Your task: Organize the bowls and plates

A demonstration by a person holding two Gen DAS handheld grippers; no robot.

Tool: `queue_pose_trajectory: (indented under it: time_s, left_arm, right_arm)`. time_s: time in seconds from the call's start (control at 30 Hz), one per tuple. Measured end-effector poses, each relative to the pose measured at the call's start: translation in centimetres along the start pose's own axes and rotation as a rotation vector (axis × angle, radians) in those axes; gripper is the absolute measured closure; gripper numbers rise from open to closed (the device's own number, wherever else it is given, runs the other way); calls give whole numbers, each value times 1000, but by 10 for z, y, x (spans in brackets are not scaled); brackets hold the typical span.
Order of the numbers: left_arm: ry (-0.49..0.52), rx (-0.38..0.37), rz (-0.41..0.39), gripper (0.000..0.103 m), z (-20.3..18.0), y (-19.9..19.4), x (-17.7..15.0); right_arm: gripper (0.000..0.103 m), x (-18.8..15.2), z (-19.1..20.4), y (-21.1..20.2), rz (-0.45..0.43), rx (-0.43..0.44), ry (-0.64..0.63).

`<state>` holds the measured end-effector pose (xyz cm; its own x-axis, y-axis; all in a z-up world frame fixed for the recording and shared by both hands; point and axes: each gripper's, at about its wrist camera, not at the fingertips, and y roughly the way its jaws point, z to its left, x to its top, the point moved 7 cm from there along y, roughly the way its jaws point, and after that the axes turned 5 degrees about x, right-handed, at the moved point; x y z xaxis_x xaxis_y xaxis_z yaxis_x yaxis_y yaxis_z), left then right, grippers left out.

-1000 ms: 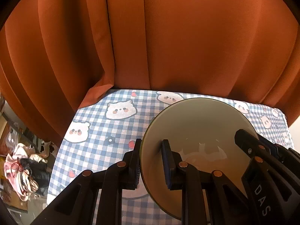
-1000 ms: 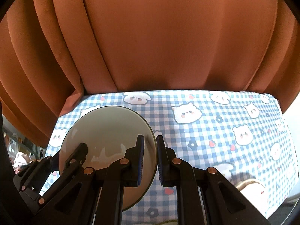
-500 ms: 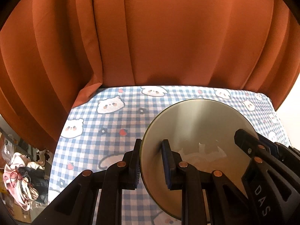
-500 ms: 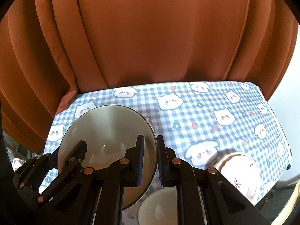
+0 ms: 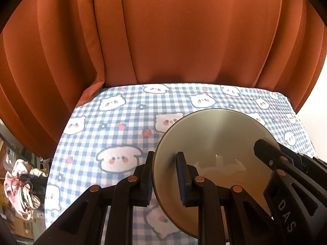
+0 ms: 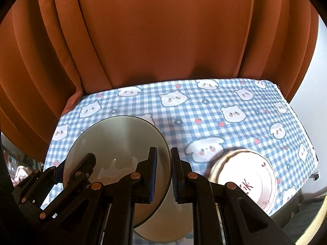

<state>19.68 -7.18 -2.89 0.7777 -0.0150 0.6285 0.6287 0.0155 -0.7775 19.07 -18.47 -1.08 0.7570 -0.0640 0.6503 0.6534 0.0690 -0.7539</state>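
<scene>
The left tool (image 5: 164,178) was clamped on the left rim of a grey-green plate (image 5: 214,143), one finger under the rim and one over it. The right tool (image 6: 163,175) pinched the opposite rim of the same plate (image 6: 118,143) between nearly closed fingers, so both tools held the plate raised and tilted above the desk (image 5: 122,110).

Compared with a second before, far more of the desk showed in both views, as if the tools and plate had risen or drawn back. A pink-rimmed white plate (image 6: 249,179) with red marks, barely at the right view's edge then, now lay fully in view on the cloth to the right. A pale bowl (image 6: 163,224) sat low behind the held plate, partly hidden.

The desk carried a blue-and-white checked cloth (image 6: 214,110) printed with cartoon animal faces. Rust-orange curtains (image 5: 173,30) hung behind it. A heap of clothes (image 5: 22,185) lay on the floor at far left.
</scene>
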Motion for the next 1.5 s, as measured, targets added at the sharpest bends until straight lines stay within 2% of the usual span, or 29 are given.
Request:
queue_pose_trajectory:
  time_s: [0.4, 0.7, 1.2, 1.5]
  left_arm:
    - [-8, 26, 65, 85, -30, -1, -48]
    - [-9, 52, 105, 85, -38, 9, -70]
    - [-32, 72, 167, 85, -33, 32, -85]
    - [-7, 70, 182, 85, -35, 45, -87]
  right_arm:
    - [87, -44, -38, 0, 74, 27, -29]
    - [87, -69, -52, 12, 126, 43, -43]
    - [87, -81, -49, 40, 190, 56, -87]
    - [87, -84, -48, 55, 210, 23, -100]
